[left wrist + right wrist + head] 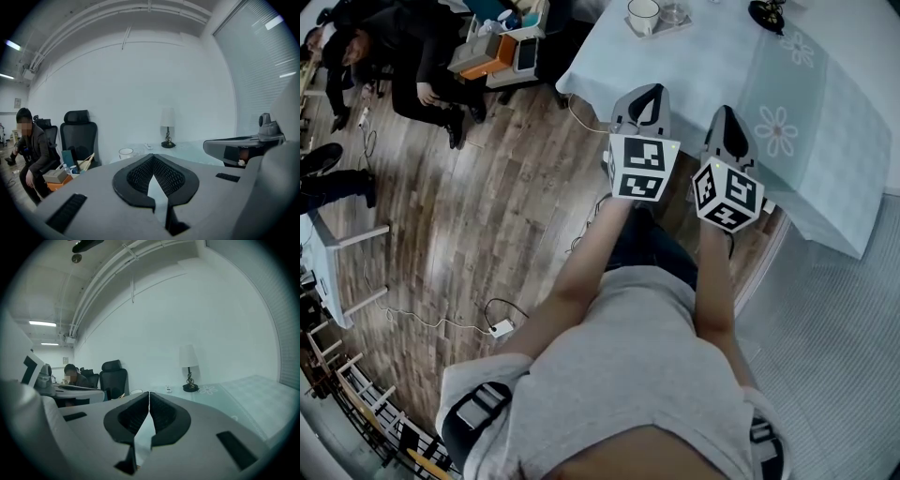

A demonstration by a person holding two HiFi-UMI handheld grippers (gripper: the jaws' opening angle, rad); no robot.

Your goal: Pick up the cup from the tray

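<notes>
Left tongs, right tongs: both fully closed, nothing gripped, at near edge of table.
White round cup: on tray, far side of table, well apart from tongs.
Flower-print cloth covers table.
Dark lamp near tray.

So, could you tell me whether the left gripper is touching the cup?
Apart. The head view shows bare tablecloth between the left gripper and the cup.
</notes>
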